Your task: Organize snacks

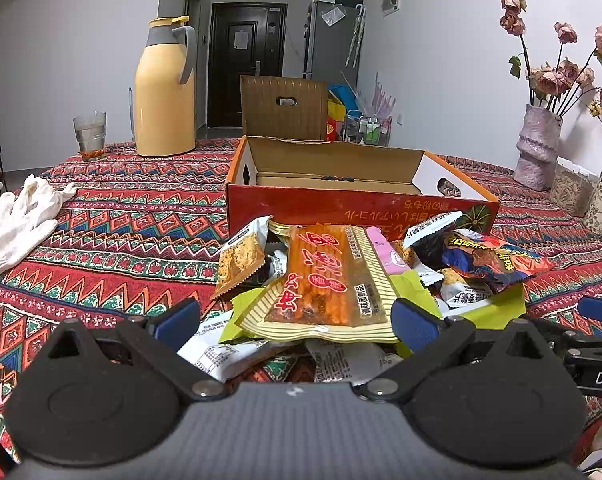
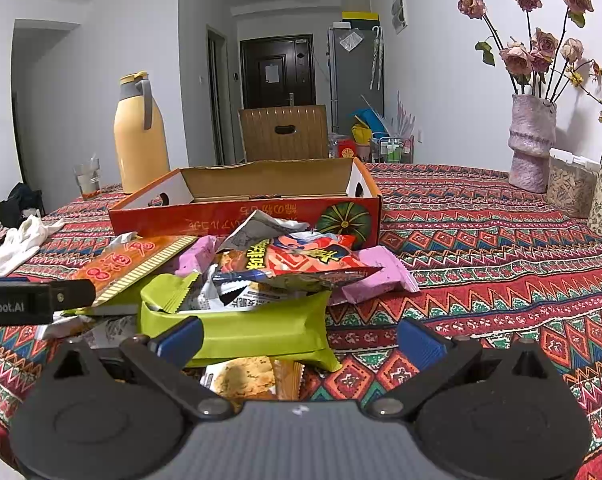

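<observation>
From here both wrist feeds look evenly lit by soft, cool indoor light, apparently from overhead, so shadows stay faint. The snack wrappers (image 1: 325, 280) show mild glare. Focus is sharp throughout (slightly softer at the far door (image 2: 279, 72)). Fisheye bending curves the walls, and dark vignetting clips the corners.

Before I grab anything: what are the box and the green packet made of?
The box looks like corrugated cardboard: brown matte inside, printed glossy red outside, with punched handle holes. The green packet looks like thin plastic film, satin and smooth, with a crimped zigzag end seal. It is probably slippery.
</observation>
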The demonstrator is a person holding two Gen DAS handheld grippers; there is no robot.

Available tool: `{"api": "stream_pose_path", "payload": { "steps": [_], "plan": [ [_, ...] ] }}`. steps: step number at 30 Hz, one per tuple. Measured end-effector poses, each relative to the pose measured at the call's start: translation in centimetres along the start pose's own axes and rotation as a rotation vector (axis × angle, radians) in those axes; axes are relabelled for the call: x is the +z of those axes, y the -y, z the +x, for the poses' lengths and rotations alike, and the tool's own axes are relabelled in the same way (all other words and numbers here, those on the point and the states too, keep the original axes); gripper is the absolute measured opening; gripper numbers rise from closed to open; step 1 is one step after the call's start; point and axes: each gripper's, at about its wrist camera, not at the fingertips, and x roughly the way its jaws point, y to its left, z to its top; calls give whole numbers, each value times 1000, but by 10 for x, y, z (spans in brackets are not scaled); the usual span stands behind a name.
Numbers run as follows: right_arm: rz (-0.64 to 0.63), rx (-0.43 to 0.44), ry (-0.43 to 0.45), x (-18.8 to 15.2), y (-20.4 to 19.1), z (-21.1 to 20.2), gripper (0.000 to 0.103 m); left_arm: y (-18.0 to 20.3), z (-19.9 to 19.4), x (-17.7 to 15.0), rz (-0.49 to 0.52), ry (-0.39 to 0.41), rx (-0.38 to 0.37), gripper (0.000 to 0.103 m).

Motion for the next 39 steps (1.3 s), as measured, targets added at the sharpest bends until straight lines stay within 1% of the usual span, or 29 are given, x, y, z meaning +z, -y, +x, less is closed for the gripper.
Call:
{"api": "stream_pose_path", "payload": {
  "steps": [39],
  "plan": [
    [1, 2, -1, -3, 1, -1, 103, -2, 2, -4, -3, -11, 0, 103]
  ]
}}
